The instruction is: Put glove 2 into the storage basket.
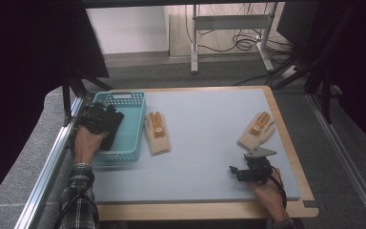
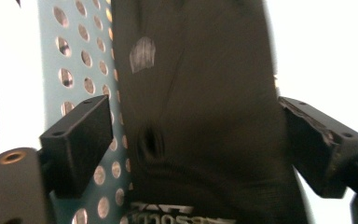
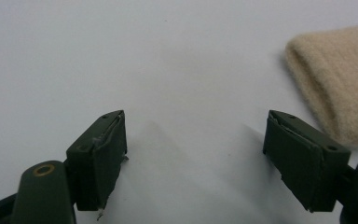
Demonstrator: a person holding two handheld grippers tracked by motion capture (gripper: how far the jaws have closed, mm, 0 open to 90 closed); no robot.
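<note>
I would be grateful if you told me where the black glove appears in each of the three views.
High view: the black glove lies in the blue basket at the left, under the left gripper.
Left gripper view: it fills the middle between the open jaws.
Right gripper view: not in it; a beige glove lies at the right.
Shared landmark: the perforated blue basket.

The basket (image 1: 124, 125) sits at the left end of the table mat (image 1: 205, 143). A dark glove (image 1: 110, 125) lies in the basket. One mitten (image 1: 157, 133) lies just right of the basket. Another mitten (image 1: 258, 130) lies far to the right of the basket.
</note>
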